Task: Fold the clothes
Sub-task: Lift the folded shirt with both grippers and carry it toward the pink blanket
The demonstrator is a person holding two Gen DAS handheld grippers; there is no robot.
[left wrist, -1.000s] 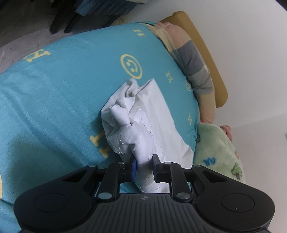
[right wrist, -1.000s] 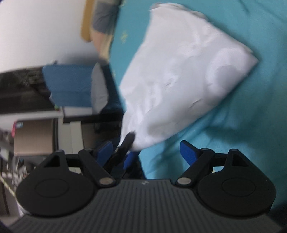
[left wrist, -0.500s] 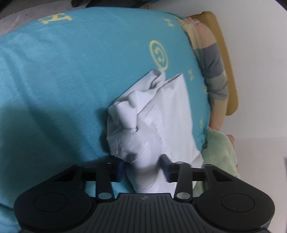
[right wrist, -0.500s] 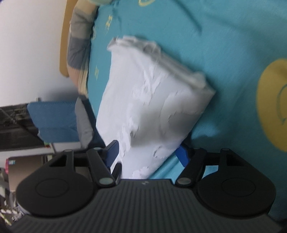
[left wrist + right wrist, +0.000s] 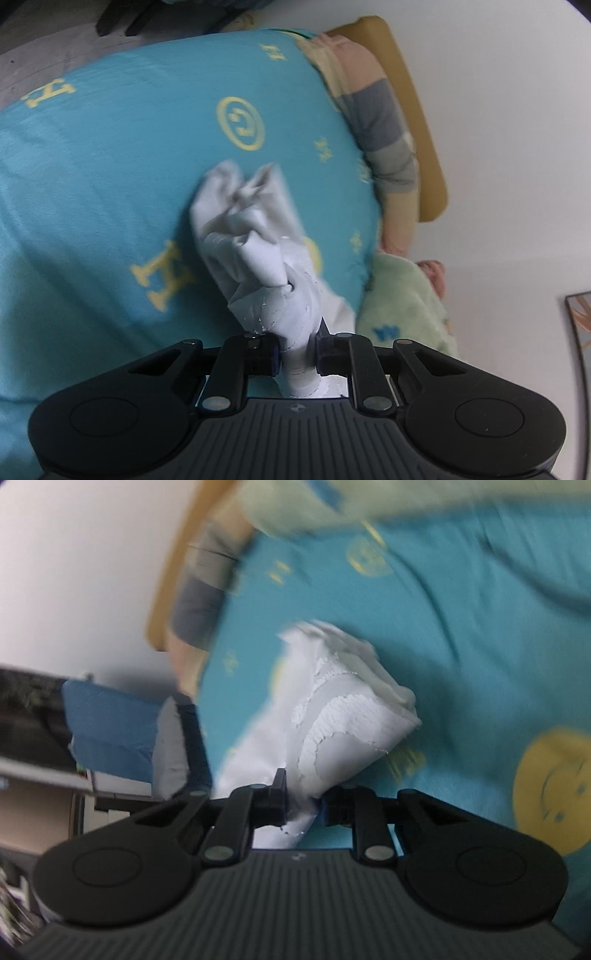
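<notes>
A white garment point(image 5: 255, 243) with a cracked print is bunched up and lifted over the turquoise bedspread point(image 5: 92, 177). My left gripper point(image 5: 297, 354) is shut on one bunched end of it. My right gripper point(image 5: 303, 806) is shut on another end of the same garment point(image 5: 332, 716), which hangs in folds ahead of the jaws. The right wrist view is blurred by motion.
A striped pillow point(image 5: 384, 122) and yellow headboard point(image 5: 417, 110) lie along the bed's far edge by the white wall. A green fleece blanket point(image 5: 402, 302) sits at the bed's corner. A blue chair point(image 5: 110, 731) and shelving stand beside the bed.
My right gripper went from open around the garment's edge to shut on it. Both grippers lifted the garment, which bunched narrower. The left gripper kept its hold.
</notes>
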